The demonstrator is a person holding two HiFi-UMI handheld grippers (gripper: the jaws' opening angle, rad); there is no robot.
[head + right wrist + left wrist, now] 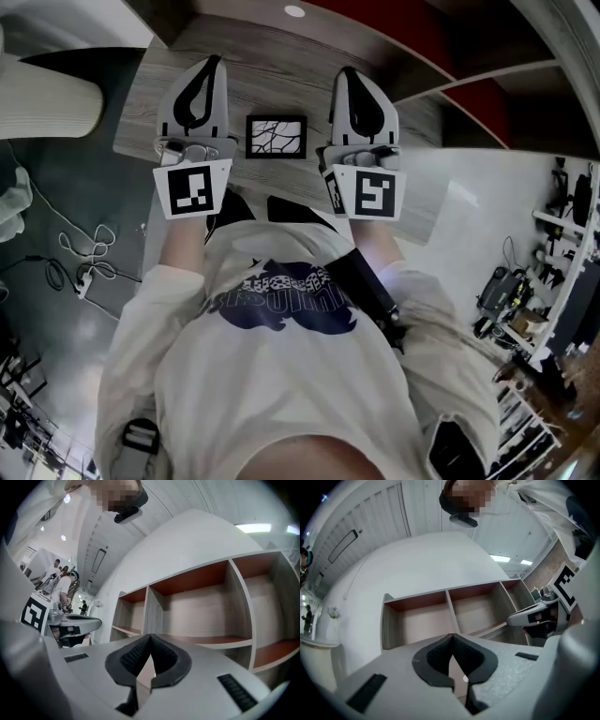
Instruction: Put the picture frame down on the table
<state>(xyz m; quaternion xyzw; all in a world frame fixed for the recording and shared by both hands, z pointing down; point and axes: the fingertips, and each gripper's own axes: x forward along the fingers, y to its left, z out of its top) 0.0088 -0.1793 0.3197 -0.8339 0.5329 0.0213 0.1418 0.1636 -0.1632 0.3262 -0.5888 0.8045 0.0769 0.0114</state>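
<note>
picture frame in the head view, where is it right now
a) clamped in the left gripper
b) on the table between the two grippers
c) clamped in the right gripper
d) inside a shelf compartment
b: the head view shows the picture frame on the table between the left gripper and the right gripper, touching neither. In the gripper views, both pairs of jaws are shut on nothing.

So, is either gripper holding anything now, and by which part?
Nothing is held. The left gripper and right gripper are shut and empty; the picture frame is on the table.
</note>
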